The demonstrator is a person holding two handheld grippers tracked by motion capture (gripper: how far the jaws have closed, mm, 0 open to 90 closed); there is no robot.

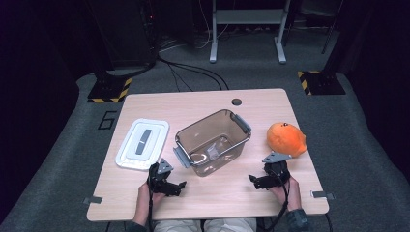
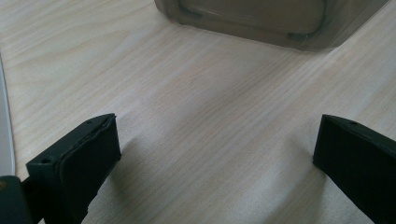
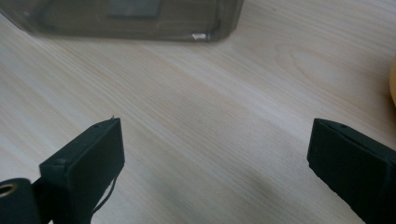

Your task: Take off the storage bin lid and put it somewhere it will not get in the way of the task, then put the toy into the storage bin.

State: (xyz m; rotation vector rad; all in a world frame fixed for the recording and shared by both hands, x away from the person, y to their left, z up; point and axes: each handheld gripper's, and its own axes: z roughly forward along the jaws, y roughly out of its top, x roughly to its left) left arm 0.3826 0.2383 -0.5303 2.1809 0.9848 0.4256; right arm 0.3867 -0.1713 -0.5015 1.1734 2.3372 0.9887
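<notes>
Wooden surface (image 1: pixel 212 193) w/ clear brown tub (image 1: pixel 212 142) at centre. Orange plush toy (image 1: pixel 286 138) lies just ahead-right of right tongs (image 1: pixel 256 181), nearer than left tongs (image 1: pixel 178 187). Both tongs wide, holding nothing.

A pale wooden table (image 1: pixel 208 193) on grey carpet; on it a white lid (image 1: pixel 142 144) at left; a clear bin (image 1: pixel 212 141) mid-table; an orange plush (image 1: pixel 286 138) at right.
</notes>
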